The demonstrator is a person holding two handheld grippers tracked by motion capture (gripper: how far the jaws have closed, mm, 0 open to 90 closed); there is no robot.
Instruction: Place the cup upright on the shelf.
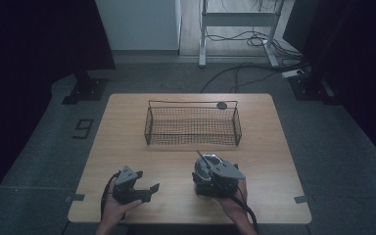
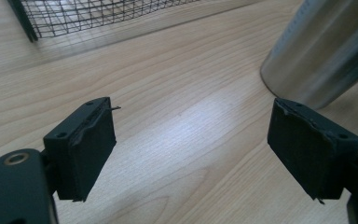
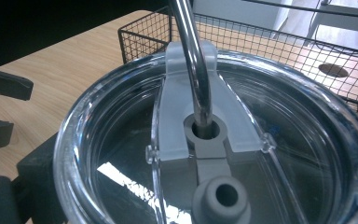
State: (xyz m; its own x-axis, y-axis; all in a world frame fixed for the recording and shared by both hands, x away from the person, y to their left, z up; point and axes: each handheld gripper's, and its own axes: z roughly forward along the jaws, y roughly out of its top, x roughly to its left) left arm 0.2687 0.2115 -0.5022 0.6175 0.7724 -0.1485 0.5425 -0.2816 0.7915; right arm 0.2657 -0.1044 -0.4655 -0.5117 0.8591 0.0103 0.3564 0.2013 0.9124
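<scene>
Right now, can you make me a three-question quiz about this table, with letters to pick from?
1. Where is the wire basket?
A. at the far side of the table, beyond the cup
B. on the floor
C. in the person's left hand

2. How many round holes show in the cup's clear lid?
A. none
B. two
C. five

3. How is the left gripper?
A. shut on a spoon
B. shut on the basket
C. open, with nothing between its jaws

Answers: 1 A, the high view shows it past the metal cup. 2 B, one takes the metal straw and one is free. 3 C, bare wood shows between its pads.
</scene>
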